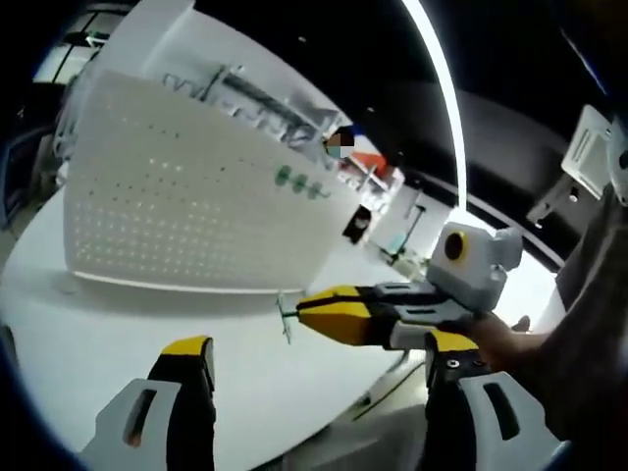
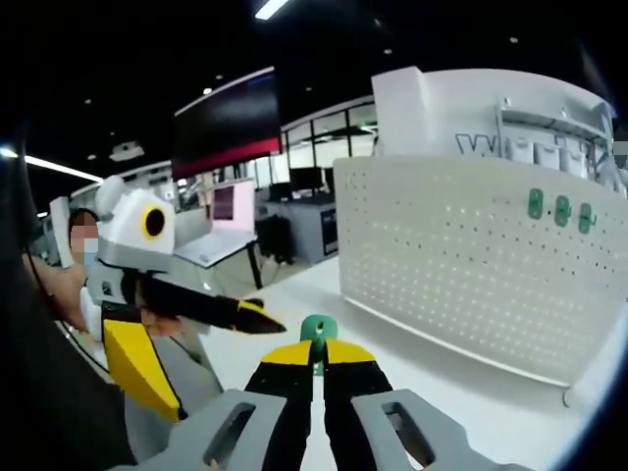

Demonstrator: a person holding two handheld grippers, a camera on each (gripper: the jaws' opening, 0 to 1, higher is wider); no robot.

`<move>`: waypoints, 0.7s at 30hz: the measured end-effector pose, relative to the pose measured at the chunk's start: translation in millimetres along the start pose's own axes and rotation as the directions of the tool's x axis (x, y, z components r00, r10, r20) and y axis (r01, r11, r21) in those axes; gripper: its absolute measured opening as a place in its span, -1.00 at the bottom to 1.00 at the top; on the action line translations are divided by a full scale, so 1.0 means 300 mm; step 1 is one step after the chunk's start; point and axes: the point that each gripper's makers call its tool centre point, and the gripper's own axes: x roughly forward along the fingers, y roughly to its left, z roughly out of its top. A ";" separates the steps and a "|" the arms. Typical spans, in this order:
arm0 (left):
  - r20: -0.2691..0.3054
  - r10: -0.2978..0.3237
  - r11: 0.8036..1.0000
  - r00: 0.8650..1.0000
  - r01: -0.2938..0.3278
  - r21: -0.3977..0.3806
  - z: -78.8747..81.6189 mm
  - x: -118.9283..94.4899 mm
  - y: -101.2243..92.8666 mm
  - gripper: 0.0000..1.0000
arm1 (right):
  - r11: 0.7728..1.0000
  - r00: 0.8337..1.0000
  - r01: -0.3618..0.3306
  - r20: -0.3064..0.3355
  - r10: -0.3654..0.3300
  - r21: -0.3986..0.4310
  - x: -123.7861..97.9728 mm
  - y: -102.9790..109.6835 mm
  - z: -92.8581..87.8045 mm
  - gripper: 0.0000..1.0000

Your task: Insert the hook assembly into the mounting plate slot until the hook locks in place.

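Fingers [image 2: 299, 365] of the right gripper [image 2: 314, 365] pressed together on one green hook [image 2: 316, 330], its rounded head poking up between the yellow tips in the right gripper view. Same gripper seen entering the left gripper view from the right, yellow tips [image 1: 329, 312] closed on a thin green piece [image 1: 286, 316] sticking out toward the board, held above the counter [image 1: 118, 334] and apart from the board. Fingers [image 1: 186, 358] of the left gripper [image 1: 319, 358] spread wide apart, nothing between them, two yellow-capped tips rising from the bottom of the left gripper view; in the right gripper view the left gripper [image 2: 257, 318] reaching in from the left, tips pointing toward the hook without touching it, too small there to judge the gap.

One white perforated mounting plate [image 1: 196, 196] standing upright on the white counter, rows of small holes across its face. Three green hooks [image 2: 559, 209] already seated in a short row near its upper far corner, counted in both views [image 1: 300, 183]. One white sign wall [image 2: 461, 108] with grey lettering standing behind the plate. One hand [image 1: 496, 339] wrapped round the right gripper's handle.
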 end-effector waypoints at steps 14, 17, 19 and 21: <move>0.025 0.044 0.999 0.999 -0.043 -0.028 0.009 -0.023 0.032 1.00 | 0.999 0.998 0.053 0.017 -0.053 -0.007 -0.032 -0.070 0.010 -0.99; 0.025 0.049 0.998 0.998 -0.048 -0.028 0.010 -0.032 0.037 1.00 | 0.997 0.997 0.072 0.031 -0.073 0.032 -0.043 -0.105 0.014 -0.99; 0.027 0.053 0.998 0.998 -0.053 -0.027 0.012 -0.035 0.040 1.00 | 0.996 0.996 0.085 0.034 -0.087 0.041 -0.051 -0.127 0.014 -0.99; 0.026 0.057 0.998 0.998 -0.057 -0.028 0.011 -0.037 0.044 1.00 | 0.994 0.994 0.103 0.036 -0.105 0.045 -0.060 -0.149 0.014 -0.99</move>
